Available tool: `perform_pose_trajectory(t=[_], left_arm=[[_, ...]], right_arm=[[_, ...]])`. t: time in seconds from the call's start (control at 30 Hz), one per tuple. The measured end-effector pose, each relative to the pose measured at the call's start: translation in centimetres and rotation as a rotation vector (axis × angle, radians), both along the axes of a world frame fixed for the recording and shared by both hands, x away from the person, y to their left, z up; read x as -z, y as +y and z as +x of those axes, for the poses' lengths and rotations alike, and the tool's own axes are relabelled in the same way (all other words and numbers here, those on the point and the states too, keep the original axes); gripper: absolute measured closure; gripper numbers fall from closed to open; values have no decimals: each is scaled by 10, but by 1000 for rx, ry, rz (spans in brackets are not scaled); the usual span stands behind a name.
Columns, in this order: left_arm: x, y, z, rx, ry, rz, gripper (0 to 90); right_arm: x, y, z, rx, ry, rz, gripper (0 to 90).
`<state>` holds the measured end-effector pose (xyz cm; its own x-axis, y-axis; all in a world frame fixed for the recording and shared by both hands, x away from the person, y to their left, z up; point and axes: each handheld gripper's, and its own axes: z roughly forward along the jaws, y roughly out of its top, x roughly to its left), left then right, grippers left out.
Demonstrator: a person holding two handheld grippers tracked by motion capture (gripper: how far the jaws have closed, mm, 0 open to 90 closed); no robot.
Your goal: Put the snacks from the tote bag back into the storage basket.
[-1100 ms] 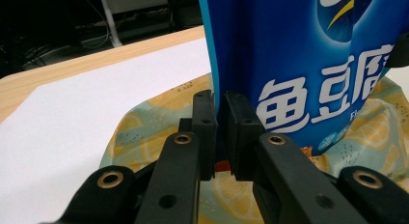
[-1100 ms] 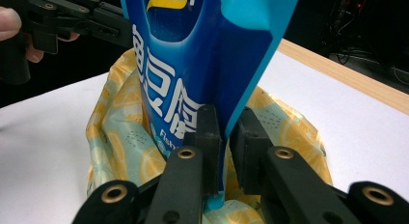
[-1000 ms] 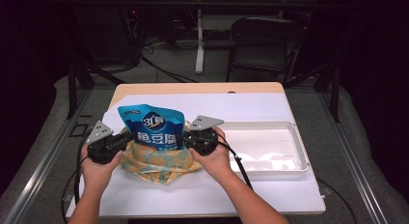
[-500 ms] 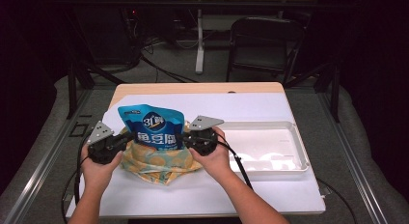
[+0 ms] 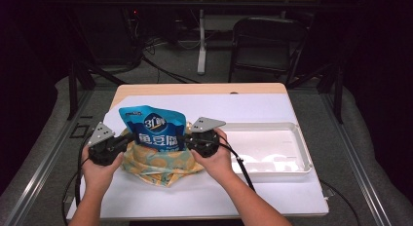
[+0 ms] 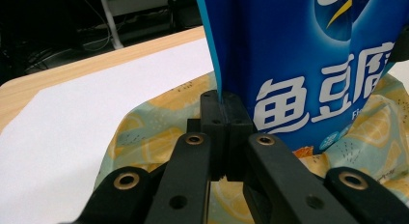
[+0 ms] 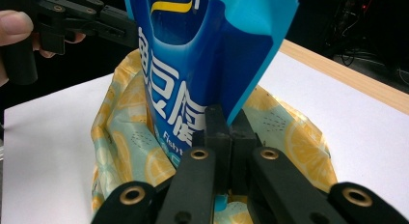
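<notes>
The left gripper (image 5: 127, 138) and right gripper (image 5: 184, 138) each pinch a side edge of the upright glossy blue snack pouch (image 5: 153, 128). The pouch stands in a yellow lemon-print cloth bag (image 5: 156, 162). Bare white surface (image 5: 160, 197) lies before the bag.

The pouch (image 5: 152, 130) stands in the bag (image 5: 160, 160), tray (image 5: 302, 148) to its right.

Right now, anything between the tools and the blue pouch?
Nothing visible. The left tool and right tool are each shut on a side edge of the upright blue foil pouch, above the lemon-print cloth bag.
</notes>
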<state>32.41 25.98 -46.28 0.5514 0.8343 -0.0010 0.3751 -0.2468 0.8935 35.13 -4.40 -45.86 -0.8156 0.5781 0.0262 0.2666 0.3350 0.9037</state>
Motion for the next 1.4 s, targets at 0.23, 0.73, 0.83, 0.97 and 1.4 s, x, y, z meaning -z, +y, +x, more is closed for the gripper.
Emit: perform_pose_trajectory(t=[0.23, 0.73, 0.83, 0.97, 1.4], left_arm=[[-1, 0, 0, -1, 1, 6, 900], [-7, -1, -3, -3, -25, 13, 900], [-11, 0, -3, 0, -32, 8, 900], [-15, 1, -4, -1, -40, 4, 900], [-31, 1, -7, 4, -74, -17, 900]], right_arm=[[-1, 0, -1, 1, 1, 0, 900], [-7, -2, -2, 1, -14, 5, 900], [-10, -2, -3, -1, -19, 4, 900], [-14, -1, -4, -1, -32, 12, 900], [-33, -3, -6, -2, -57, 16, 900]])
